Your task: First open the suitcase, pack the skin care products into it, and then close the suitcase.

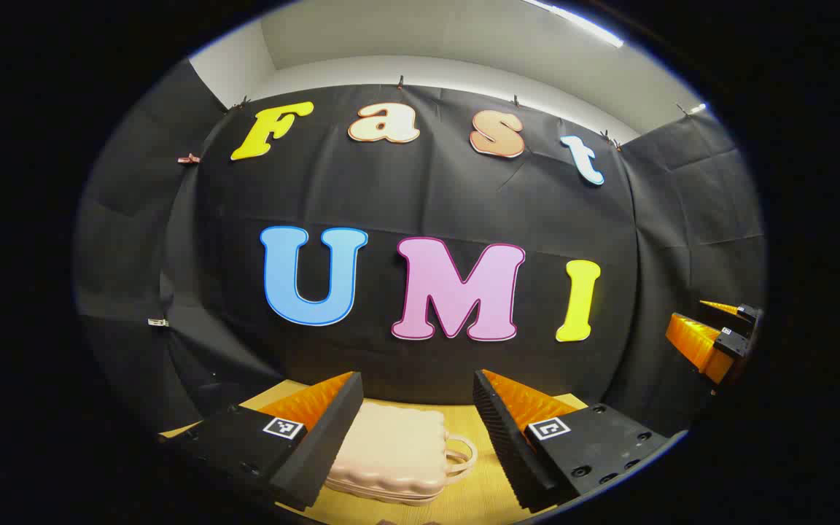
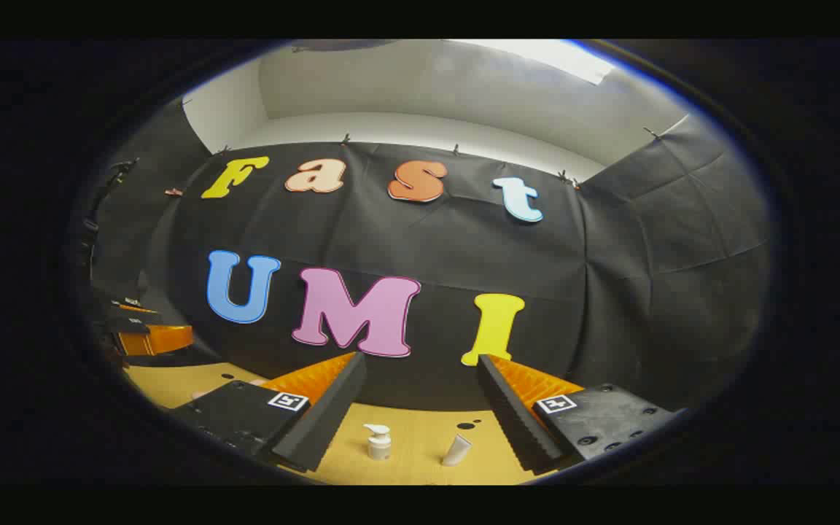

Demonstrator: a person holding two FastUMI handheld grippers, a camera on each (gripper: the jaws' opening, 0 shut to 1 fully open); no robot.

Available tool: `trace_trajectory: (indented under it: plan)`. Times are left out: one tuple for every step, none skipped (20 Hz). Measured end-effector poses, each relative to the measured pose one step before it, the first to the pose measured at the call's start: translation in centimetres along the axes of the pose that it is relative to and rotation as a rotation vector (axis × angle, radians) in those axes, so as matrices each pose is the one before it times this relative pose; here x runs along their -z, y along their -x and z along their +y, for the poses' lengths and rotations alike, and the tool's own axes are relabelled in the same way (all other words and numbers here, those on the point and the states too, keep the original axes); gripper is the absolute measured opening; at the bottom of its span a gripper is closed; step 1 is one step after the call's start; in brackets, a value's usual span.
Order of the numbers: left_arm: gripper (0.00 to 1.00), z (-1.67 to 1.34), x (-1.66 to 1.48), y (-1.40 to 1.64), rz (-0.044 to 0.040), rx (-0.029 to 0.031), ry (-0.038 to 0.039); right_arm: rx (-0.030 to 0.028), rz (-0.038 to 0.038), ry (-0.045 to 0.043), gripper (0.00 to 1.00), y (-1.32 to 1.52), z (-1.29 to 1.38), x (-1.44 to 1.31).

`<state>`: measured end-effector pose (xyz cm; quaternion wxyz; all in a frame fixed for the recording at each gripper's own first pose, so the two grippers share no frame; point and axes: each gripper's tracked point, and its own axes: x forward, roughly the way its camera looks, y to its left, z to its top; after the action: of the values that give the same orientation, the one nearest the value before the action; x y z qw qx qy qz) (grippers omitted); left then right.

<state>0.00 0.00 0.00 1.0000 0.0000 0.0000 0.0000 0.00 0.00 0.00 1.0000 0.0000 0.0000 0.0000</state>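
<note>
A pale pink suitcase (image 1: pixel 398 452) lies shut on the wooden table (image 1: pixel 485 496), its handle (image 1: pixel 461 452) facing right. My left gripper (image 1: pixel 416 397) hangs open above and in front of it, nothing between its fingers. In the right gripper view a small white pump bottle (image 2: pixel 378 441) and a white tube (image 2: pixel 456 450) stand on the table (image 2: pixel 420 445). My right gripper (image 2: pixel 420 375) is open above them, touching neither. The right gripper (image 1: pixel 715 335) also shows at the far right of the left gripper view, and the left gripper (image 2: pixel 143 332) at the far left of the right gripper view.
The black cloth wall stands close behind the table on all sides. A few small dark holes (image 2: pixel 466 425) mark the tabletop behind the tube.
</note>
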Motion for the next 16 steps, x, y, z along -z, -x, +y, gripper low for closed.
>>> trace_trajectory:
  plan:
    - [0.96, -0.157, 0.089, 0.012, 0.00252, 0.00332, 0.00135, -0.00003, 0.00062, -0.00071, 0.97, -0.073, -0.028, -0.016]
    - [0.96, -0.157, 0.011, -0.036, 0.00084, 0.00237, -0.00012, 0.00239, -0.00095, -0.00189, 0.97, -0.022, -0.151, -0.001]
    - [0.96, -0.196, 0.047, -0.062, 0.00001, 0.00343, -0.00224, 0.00319, -0.00119, -0.00233, 0.97, -0.041, -0.200, 0.047]
    - [0.96, -0.250, -0.096, 0.014, -0.00180, 0.00451, -0.00365, 0.00290, 0.00034, -0.00141, 0.99, -0.068, -0.216, 0.115]
    - [0.96, -0.182, -0.041, -0.015, -0.00216, 0.00381, -0.00489, 0.00187, 0.00161, -0.00023, 0.97, -0.030, -0.127, 0.095]
    - [0.96, -0.130, -0.015, -0.051, -0.00047, 0.00112, -0.00446, 0.00055, 0.00267, -0.00025, 0.97, -0.099, -0.104, 0.147]
    - [0.96, -0.189, 0.020, -0.179, -0.00192, 0.00298, -0.00109, -0.00049, 0.00239, -0.00193, 0.97, -0.050, -0.112, 0.150]
    - [0.96, -0.213, -0.091, -0.187, 0.00089, 0.00111, 0.00123, -0.00109, 0.00144, -0.00251, 0.99, -0.036, -0.088, 0.081]
    - [0.96, -0.167, 0.180, 0.031, 0.00200, 0.00263, 0.00217, -0.00325, 0.00105, -0.00109, 0.97, -0.110, -0.027, 0.091]
    - [0.96, -0.219, -0.112, -0.019, -0.00098, 0.00201, 0.00023, -0.00275, 0.00005, -0.00019, 0.97, -0.066, -0.080, 0.076]
    - [0.96, -0.126, 0.097, -0.201, -0.00115, -0.00007, -0.00367, -0.00266, 0.00006, -0.00134, 0.97, -0.125, -0.088, 0.096]
    - [0.96, -0.135, 0.025, -0.151, 0.00269, 0.00112, -0.00651, -0.00194, -0.00142, -0.00277, 0.97, -0.084, -0.039, 0.037]
    - [0.96, -0.254, 0.224, -0.086, 0.00161, 0.00034, -0.00546, -0.00414, 0.00041, -0.00150, 0.97, -0.094, -0.005, 0.129]
    - [0.96, -0.207, -0.108, -0.161, -0.00283, 0.00282, -0.00089, -0.00457, -0.00032, 0.00220, 0.97, -0.003, 0.031, 0.105]
    - [0.96, -0.264, 0.039, -0.194, -0.00199, 0.00554, 0.00098, -0.00043, -0.00227, 0.00465, 0.97, -0.036, -0.129, 0.004]
    - [0.96, -0.254, 0.025, -0.214, 0.00181, 0.00578, -0.00161, 0.00196, -0.00187, 0.00310, 0.97, -0.024, -0.241, 0.009]
